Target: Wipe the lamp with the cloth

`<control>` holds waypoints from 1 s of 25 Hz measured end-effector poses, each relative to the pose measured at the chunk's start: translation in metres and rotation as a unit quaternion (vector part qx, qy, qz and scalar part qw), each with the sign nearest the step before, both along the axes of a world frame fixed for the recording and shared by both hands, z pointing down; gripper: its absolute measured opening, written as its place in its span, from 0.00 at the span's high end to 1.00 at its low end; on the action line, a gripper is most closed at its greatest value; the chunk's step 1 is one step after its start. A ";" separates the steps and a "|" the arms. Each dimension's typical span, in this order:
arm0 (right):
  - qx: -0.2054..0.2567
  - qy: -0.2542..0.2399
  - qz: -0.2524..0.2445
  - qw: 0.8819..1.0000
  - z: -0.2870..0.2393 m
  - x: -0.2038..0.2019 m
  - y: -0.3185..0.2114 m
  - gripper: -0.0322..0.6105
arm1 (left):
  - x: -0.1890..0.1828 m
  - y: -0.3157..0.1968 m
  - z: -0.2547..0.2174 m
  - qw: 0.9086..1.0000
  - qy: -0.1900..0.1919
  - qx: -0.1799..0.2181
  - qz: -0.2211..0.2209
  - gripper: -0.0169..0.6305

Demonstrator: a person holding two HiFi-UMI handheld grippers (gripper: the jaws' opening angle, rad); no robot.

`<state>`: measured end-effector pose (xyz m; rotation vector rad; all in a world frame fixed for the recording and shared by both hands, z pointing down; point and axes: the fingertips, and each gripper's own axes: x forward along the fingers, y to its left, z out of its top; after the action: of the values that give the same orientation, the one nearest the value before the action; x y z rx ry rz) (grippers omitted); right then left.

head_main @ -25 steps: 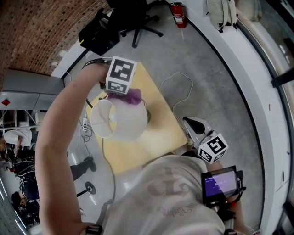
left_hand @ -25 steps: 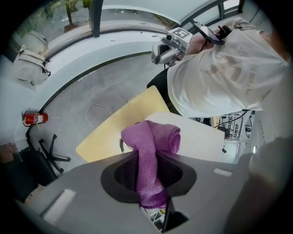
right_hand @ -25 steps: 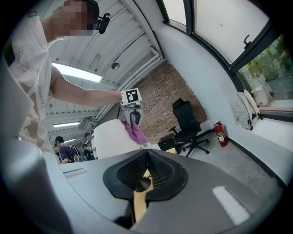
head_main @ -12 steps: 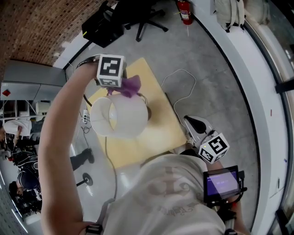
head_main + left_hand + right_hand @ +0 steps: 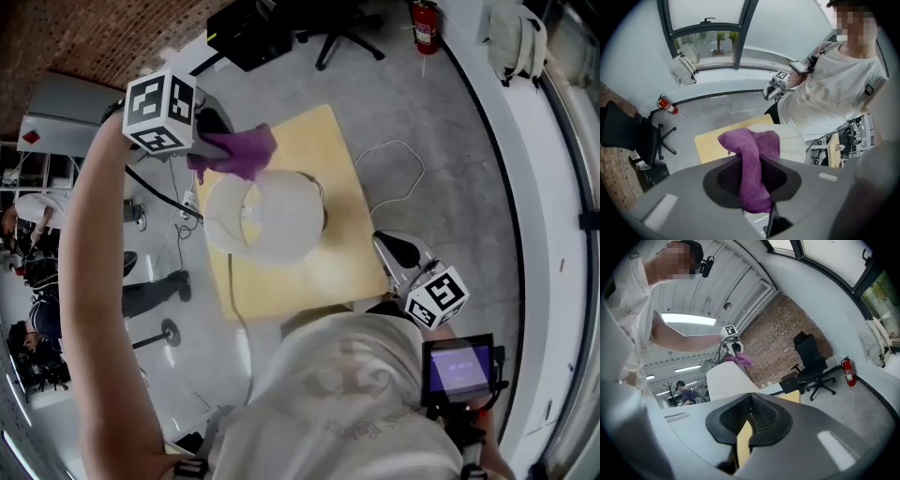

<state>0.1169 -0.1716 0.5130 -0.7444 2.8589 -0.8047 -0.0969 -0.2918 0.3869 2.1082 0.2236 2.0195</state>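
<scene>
A white lamp shade (image 5: 272, 220) stands on a small yellow table (image 5: 328, 272). My left gripper (image 5: 217, 150) hangs above the shade's far left rim, pointing steeply down, shut on a purple cloth (image 5: 242, 155). In the left gripper view the cloth (image 5: 752, 173) is bunched between the jaws, with the shade (image 5: 790, 140) below it. My right gripper (image 5: 384, 247) is held level near the table's right edge, jaws together with nothing in them. The right gripper view (image 5: 750, 397) shows the shade (image 5: 729, 380) and the cloth (image 5: 738, 358) ahead.
A white cable (image 5: 398, 178) loops on the grey floor right of the table. An office chair (image 5: 342, 33) and a fire extinguisher (image 5: 425, 21) stand at the back. Cords and stands (image 5: 164, 333) lie left of the table. A curved white ledge (image 5: 525, 187) runs along the right.
My left gripper has lifted with the cloth, from the shade's far side up and to the left above its rim. The right gripper has barely shifted.
</scene>
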 end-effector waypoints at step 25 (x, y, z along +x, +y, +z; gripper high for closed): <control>-0.027 0.067 0.046 0.996 0.003 -0.040 0.026 0.93 | -0.027 -0.013 0.142 0.994 0.106 -0.018 -0.002 0.83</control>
<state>0.0769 -0.1458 0.5163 -0.9631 2.9037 -0.8542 -0.1243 -0.3046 0.5292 2.2971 0.2867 1.7751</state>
